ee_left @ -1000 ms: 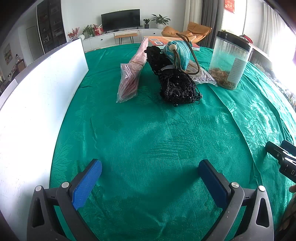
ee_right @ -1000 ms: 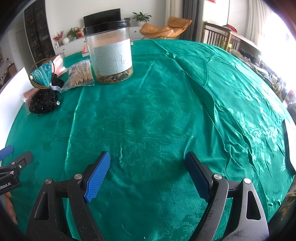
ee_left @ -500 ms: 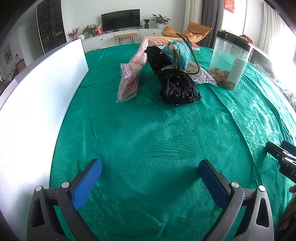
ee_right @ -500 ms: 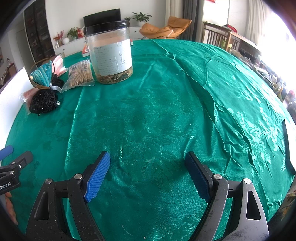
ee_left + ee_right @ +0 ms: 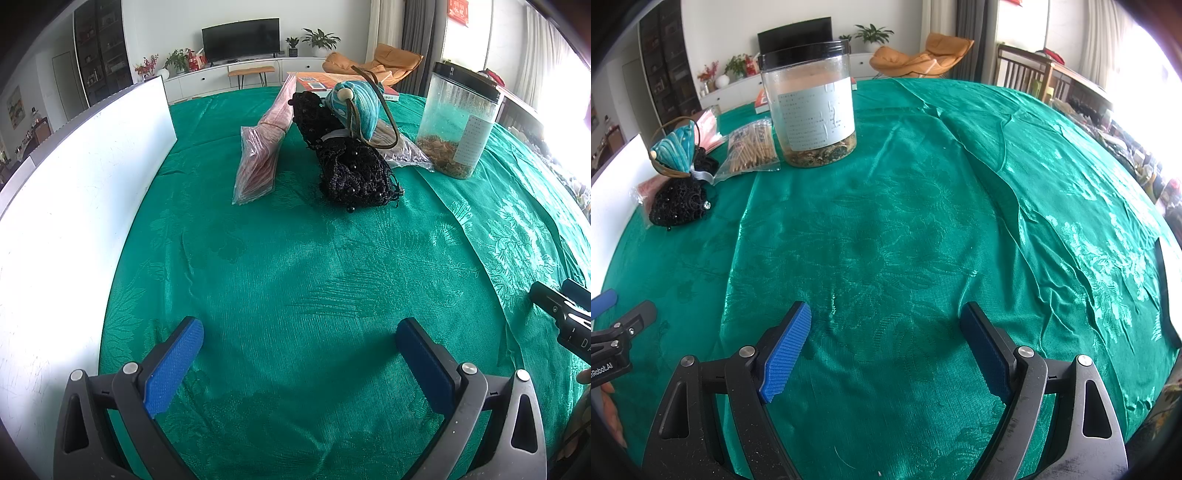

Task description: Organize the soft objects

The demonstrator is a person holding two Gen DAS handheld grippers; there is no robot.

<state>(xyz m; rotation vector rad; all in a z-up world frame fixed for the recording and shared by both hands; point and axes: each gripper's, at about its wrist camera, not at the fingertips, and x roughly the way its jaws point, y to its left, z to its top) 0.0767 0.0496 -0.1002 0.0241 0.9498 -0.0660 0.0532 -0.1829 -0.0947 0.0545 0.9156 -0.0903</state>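
The left claw [image 5: 300,349] is spread wide, its blue pads [image 5: 173,365] well apart with nothing between them, hovering over bare green cloth at the near edge of the bench [image 5: 295,266]. The right claw [image 5: 885,345] is likewise wide apart and empty, above the same cloth [image 5: 905,229]; whether either claw touches the cloth cannot be told. Each claw shows at the edge of the other's view, so the two sit side by side.

Along the left side of the bench stands a white board [image 5: 74,192], upright on its edge. Further out, near the middle of the bench, lies the black beaded knit bundle [image 5: 354,173], well apart from both claws. Just to its left lies a long pink packet in clear plastic [image 5: 262,151], running away toward the far edge. A teal pouch [image 5: 356,107] with a wooden bead and a brown cord rests on the far part of the black bundle. To the right of these lies a clear bag of pale sticks [image 5: 753,147], and beside it stands a clear jar [image 5: 812,110] with a black lid and a little brown matter at the bottom. Beyond them an orange book [image 5: 314,79] lies flat.
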